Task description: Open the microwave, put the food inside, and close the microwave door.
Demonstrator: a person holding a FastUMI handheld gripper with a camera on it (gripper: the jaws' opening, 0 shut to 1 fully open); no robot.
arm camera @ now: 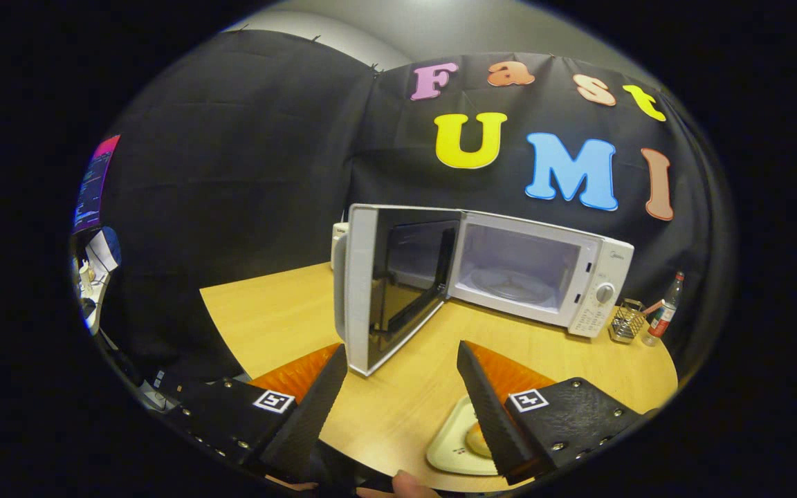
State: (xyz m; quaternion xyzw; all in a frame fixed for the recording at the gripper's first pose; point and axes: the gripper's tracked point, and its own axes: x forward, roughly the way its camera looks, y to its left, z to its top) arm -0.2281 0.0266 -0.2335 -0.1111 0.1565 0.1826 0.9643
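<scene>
Both fingers of the gripper (402, 356) stand spread wide apart with nothing between them but bare table (405, 394); the jaws hold nothing. A fingertip of the person's hand (409, 481) shows at the base of the gripper, behind the fingers.

Beneath and partly behind the right finger (492, 408) lies a pale plate (450, 443) carrying the food (476, 437), an orange-brown piece whose shape is mostly hidden. The plate rests on the table, well short of the microwave.

Just ahead of the left fingertip stands the microwave door (388, 287), swung fully outward on its left hinge, its lower corner close to that finger. Beyond it, the microwave (544, 277) presents an open cavity with a glass turntable (512, 285) visible inside. To the right of the microwave stand a wire holder (627, 321) and a bottle (665, 308).

Judged from this layout, the opening step is complete and the step in hand is picking up the food.

Procedure, recommended:
1. Draw the gripper back and lower it so the plate rim, or the food itself, sits between the fingers.
2. Close on it firmly; a shallow plate is likely to tip if held by one edge, so keep it level.
3. Approach the cavity from the right of the open door, keeping the left finger clear of the door's lower corner.
4. Set the load centrally on the turntable.
</scene>
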